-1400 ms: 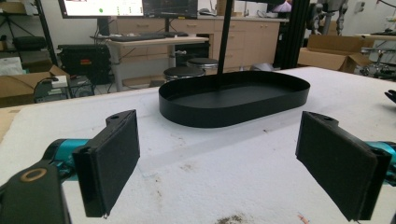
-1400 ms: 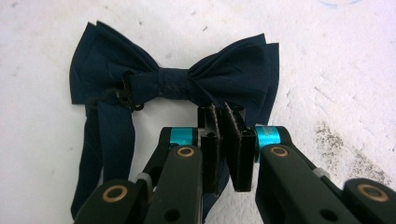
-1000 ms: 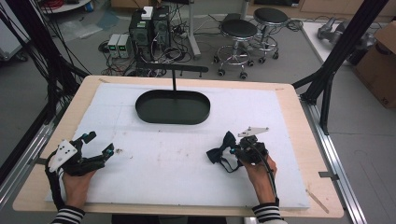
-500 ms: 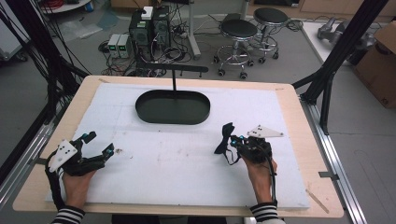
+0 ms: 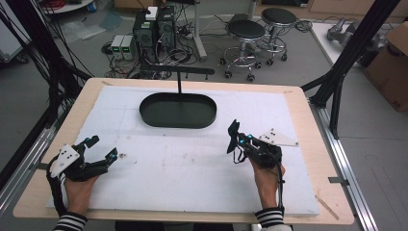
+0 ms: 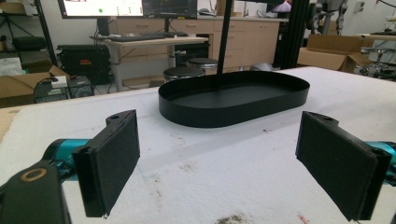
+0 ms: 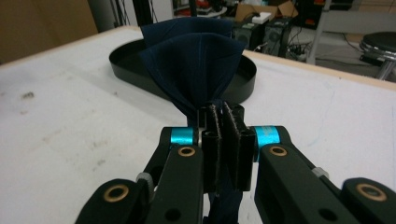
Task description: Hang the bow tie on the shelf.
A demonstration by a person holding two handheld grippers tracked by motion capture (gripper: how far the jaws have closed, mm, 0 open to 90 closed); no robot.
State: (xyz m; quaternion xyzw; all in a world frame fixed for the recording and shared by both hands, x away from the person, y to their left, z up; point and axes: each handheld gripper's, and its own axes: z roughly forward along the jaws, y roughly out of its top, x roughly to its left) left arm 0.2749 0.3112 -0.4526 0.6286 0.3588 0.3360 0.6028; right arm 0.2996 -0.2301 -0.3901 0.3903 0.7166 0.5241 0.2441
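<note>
Pinching a dark blue cloth (image 7: 194, 65) between closed fingers, the right gripper (image 5: 236, 140) holds it above the white bench (image 5: 192, 168), near the black tray (image 5: 177, 111). The left gripper (image 5: 98, 149) rests with fingers wide, empty.

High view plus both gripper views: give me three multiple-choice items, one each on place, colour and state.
1. Where does the black tray sit?
A. far middle of the white board
B. under the left hand
C. on the floor

2. What colour is the cloth in the right claw?
A. red
B. dark blue
C. yellow

3. How do the left claw's jaws stand?
A. clamped on the cloth
B. shut with nothing between
C. wide apart with nothing between

Key: 1 A, the tray lies beyond both hands; 2 B, navy folds fan up from the pads; 3 C, bare board shows between them.
</note>
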